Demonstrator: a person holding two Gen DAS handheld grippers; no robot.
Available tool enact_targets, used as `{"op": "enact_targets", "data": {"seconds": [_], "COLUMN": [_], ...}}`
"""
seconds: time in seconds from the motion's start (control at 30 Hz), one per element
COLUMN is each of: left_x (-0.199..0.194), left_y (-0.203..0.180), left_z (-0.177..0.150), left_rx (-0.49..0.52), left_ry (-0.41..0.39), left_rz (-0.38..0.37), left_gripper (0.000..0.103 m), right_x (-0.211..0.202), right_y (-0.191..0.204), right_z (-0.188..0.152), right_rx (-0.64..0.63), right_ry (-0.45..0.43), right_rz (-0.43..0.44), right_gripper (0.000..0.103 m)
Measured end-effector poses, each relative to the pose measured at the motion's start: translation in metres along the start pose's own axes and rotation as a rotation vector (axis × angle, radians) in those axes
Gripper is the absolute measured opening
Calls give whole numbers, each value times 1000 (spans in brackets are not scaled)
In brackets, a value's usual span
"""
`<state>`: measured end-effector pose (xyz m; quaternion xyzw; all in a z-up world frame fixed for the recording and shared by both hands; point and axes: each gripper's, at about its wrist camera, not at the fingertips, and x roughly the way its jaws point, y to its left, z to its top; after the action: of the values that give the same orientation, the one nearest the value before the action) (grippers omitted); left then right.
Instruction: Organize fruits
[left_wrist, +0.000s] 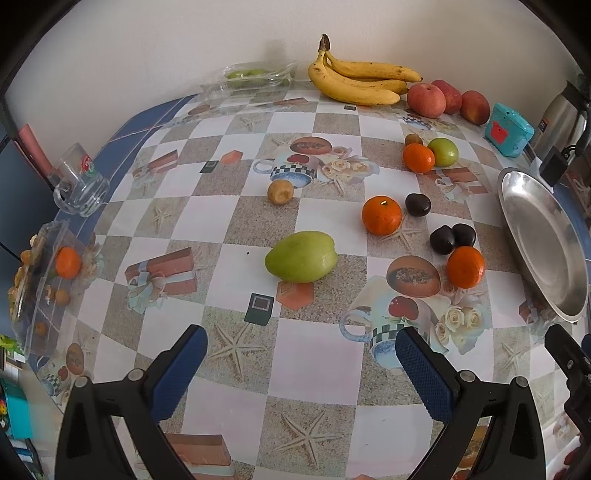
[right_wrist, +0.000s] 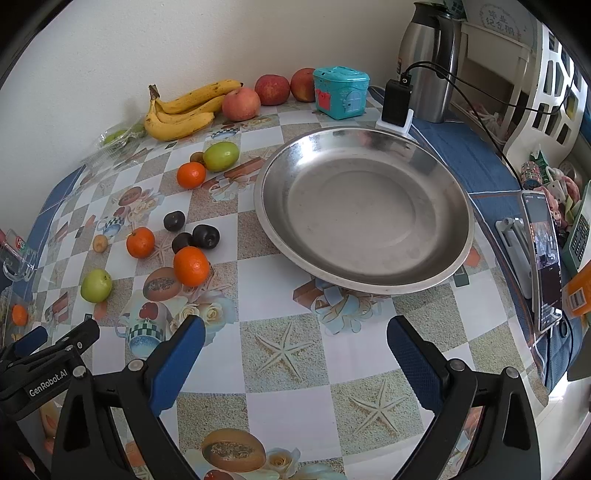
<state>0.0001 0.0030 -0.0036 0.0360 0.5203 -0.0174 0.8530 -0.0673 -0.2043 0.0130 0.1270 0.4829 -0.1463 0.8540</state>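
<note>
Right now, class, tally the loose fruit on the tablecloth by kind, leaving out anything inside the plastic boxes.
Bananas: 3
Red apples: 3
Oranges: 3
Green fruits: 2
Dark plums: 3
Small brown fruits: 2
Total: 16

**Loose fruit beside an empty steel dish**

The round steel dish (right_wrist: 364, 266) sits empty near the table's right edge. At the back edge, against the wall, lie a bunch of yellow bananas (left_wrist: 356, 81) and three red apples (left_wrist: 426, 100) in a row. Loose on the cloth to the dish's left are three oranges (left_wrist: 381, 215), two touching dark plums (left_wrist: 452, 238) with a third (left_wrist: 417, 204) apart, a large green fruit (left_wrist: 301, 256) lying on its side, a smaller green one (left_wrist: 443, 151) touching an orange, and two small brown fruits (left_wrist: 280, 191).
</note>
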Motion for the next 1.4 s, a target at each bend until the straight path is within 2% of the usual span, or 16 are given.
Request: {"op": "enact_targets", "data": {"seconds": [0.87,1.03,1.23,1.4], "left_x": [1,2,2,-3], "left_y": [0,3,7,14], "left_z": [0,-4,11,36], "left_rx": [-1,-5,-47,-92], "left_ry": [25,7,127,86], "left_rz": [1,-7,-30,-22], "left_gripper": [103,103,103,103], "right_x": [2,2,4,2], "right_y": [0,0,0,0], "right_z": [0,0,-1,11], "right_rx": [4,3,13,43], "right_ry": [10,10,23,25], "right_rz": [-3,-3,42,101], "right_gripper": [99,99,99,99]}}
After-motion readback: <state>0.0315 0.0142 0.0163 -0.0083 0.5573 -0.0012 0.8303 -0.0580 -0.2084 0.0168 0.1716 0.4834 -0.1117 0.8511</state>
